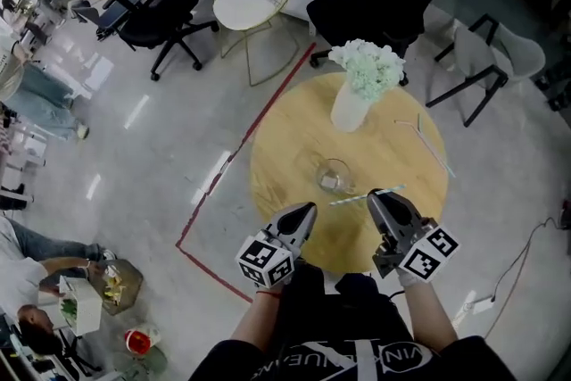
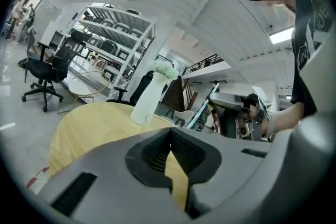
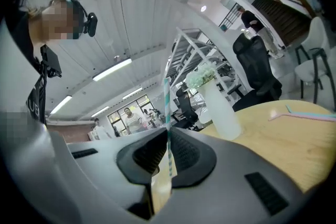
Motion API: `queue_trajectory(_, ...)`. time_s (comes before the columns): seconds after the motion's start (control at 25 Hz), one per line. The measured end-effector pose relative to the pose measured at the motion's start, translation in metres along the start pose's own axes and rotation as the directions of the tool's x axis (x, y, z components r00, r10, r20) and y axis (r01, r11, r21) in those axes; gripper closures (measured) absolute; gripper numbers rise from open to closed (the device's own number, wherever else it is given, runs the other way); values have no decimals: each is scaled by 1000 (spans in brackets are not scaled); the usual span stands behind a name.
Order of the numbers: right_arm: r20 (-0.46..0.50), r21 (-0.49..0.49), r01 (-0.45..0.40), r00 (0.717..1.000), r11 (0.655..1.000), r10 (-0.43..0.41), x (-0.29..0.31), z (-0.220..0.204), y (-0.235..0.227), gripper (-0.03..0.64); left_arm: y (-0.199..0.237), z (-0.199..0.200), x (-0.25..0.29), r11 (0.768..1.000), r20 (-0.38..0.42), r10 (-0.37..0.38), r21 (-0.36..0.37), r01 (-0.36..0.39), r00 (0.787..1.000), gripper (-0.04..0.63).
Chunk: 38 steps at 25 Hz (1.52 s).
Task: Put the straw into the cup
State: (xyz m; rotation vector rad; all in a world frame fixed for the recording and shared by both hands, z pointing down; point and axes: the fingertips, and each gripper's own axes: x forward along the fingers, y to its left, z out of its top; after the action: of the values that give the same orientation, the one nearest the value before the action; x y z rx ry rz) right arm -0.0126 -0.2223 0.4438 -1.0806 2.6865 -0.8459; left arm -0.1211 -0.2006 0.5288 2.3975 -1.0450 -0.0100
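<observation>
So far we have the teal-and-white striped straw (image 1: pixel 352 199) pinched in our right gripper (image 1: pixel 376 194), just beside the clear glass cup (image 1: pixel 333 177) on the round yellow tabletop (image 1: pixel 290 147), our left gripper (image 1: pixel 307 210) closed on nothing near that cup; insertion remains.

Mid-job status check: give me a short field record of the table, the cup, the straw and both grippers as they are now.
table: round, wooden
cup: clear glass, upright, no straw inside
straw: striped, roughly level, one end near the cup
right gripper: shut on straw
left gripper: shut, nothing between the jaws
vase: white, with flowers, behind the cup
spare straws: lying on the table, right side
</observation>
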Motion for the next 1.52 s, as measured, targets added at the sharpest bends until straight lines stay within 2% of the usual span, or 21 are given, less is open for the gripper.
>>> queue_trajectory(0.24,98,48,104,989,993,-108,2,10,-12,595,14,5,1,997,-30,-71,6,71,997,588)
queue_trajectory(0.52,84,10,178,980,984,-178,14,-1,-29,595,30,-3,7,997,-33,-71,-23,70,997,588)
queue_trajectory(0.76,23,-44,190,982,981,-189,36,-24,-43,597,37,-5,11,998,-20,-44,-36,43,999,588)
queue_trajectory(1.04,5,-76,188,982,979,-188,60,-38,-52,597,41,-10,11,998,-9,-24,-50,24,1000,588)
queue_trajectory(1.52,-17,-47,188,982,981,-189,68,-58,-61,596,45,-16,11,999,-10,-7,-47,7,1000,588)
